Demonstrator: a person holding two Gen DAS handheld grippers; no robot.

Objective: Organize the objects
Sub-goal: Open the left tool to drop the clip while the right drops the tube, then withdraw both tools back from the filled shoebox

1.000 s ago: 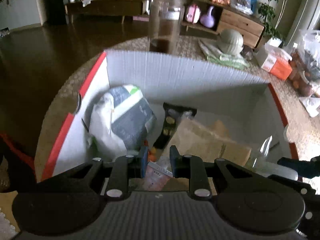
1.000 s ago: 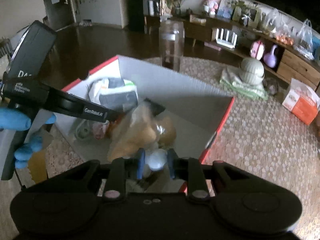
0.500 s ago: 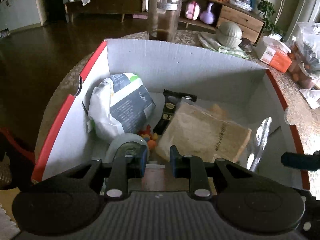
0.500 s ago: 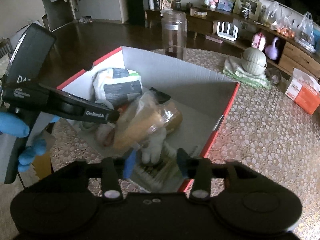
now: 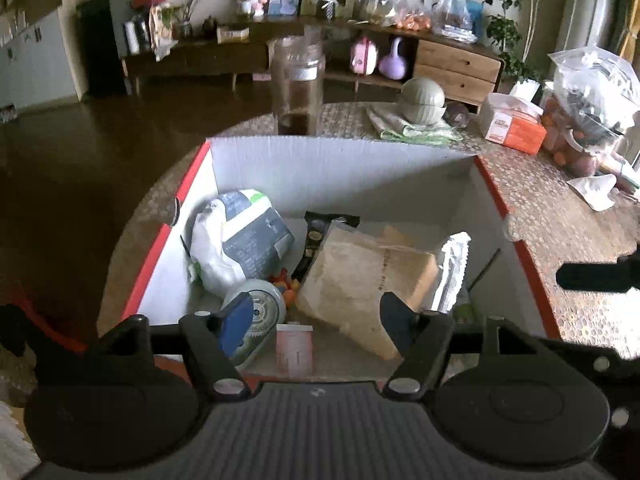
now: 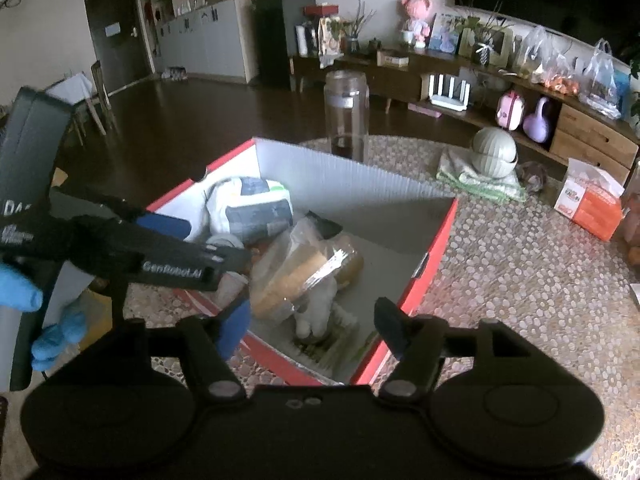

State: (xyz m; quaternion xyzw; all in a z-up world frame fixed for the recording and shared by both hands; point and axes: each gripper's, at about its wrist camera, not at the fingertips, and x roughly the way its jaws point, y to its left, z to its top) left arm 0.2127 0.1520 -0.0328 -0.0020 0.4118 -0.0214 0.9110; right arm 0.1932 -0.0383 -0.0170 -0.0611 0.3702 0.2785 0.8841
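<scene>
A red-edged white cardboard box (image 5: pixel 340 164) stands on the round table and holds several packed items: a white and grey bag (image 5: pixel 240 236), a brown paper packet (image 5: pixel 368 280), a round tape roll (image 5: pixel 256 316), a small pink box (image 5: pixel 294 348) and a black sachet (image 5: pixel 316 232). My left gripper (image 5: pixel 316 320) is open and empty above the box's near edge. My right gripper (image 6: pixel 312 328) is open and empty over the box's near corner, above a clear-wrapped bread packet (image 6: pixel 304 276) and a small white soft toy (image 6: pixel 316 312). The left gripper also shows in the right wrist view (image 6: pixel 176 248).
A tall glass jar (image 5: pixel 298 88) stands behind the box. A green bowl on a folded cloth (image 5: pixel 422 100), an orange and white tissue box (image 5: pixel 512 124) and plastic bags of food (image 5: pixel 592 96) sit on the table's right side. Dark floor lies left of the table.
Both grippers opened wide and drew back up from the box. The right one let go of the small white toy, which now lies in the box.
</scene>
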